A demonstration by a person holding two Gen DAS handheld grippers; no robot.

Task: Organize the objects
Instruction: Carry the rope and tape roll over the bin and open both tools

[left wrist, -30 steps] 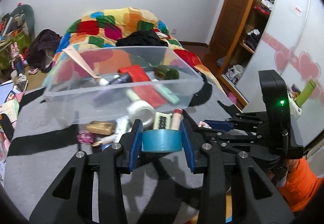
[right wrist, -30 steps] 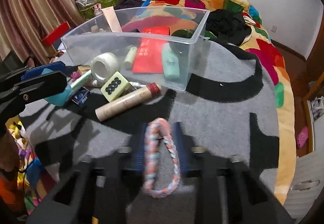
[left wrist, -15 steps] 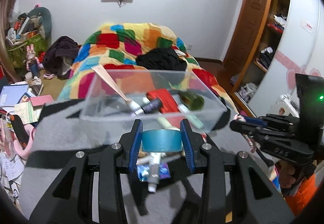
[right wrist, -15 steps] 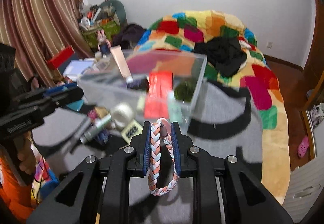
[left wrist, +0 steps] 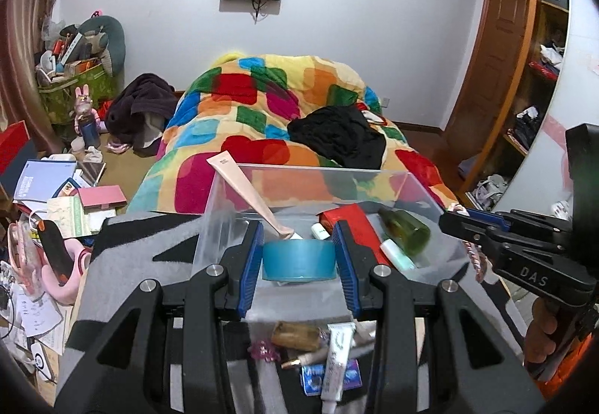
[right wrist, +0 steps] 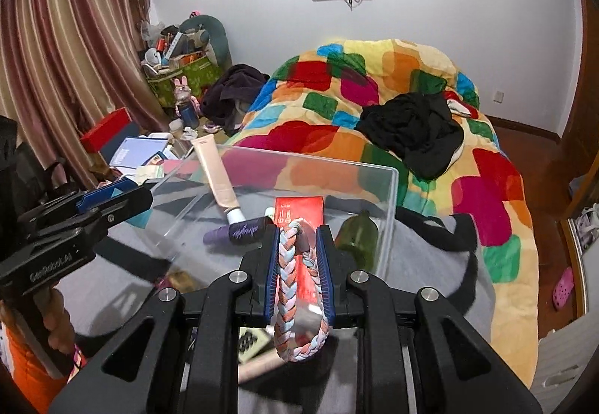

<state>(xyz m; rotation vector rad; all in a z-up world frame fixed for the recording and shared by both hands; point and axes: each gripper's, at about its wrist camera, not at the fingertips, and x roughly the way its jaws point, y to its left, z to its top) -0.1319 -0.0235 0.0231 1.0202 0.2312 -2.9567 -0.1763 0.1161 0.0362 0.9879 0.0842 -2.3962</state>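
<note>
The left tongs (left wrist: 299, 256) are gripping a blue roll of tape (left wrist: 298, 260) between their blue pads, holding it in front of the near wall of a clear plastic bin (left wrist: 318, 174). The right tongs (right wrist: 297, 264) are nearly closed, pinching a braided pastel rope ring (right wrist: 288, 286) that is hanging between the pads beside the same bin. Inside the bin are lying a pink tube (right wrist: 215, 170), a red packet (right wrist: 299, 208) and a green bottle (left wrist: 404, 230). The bin is sitting on a grey and black blanket (right wrist: 430, 245), with small items (left wrist: 329, 358) scattered in front of it.
</note>
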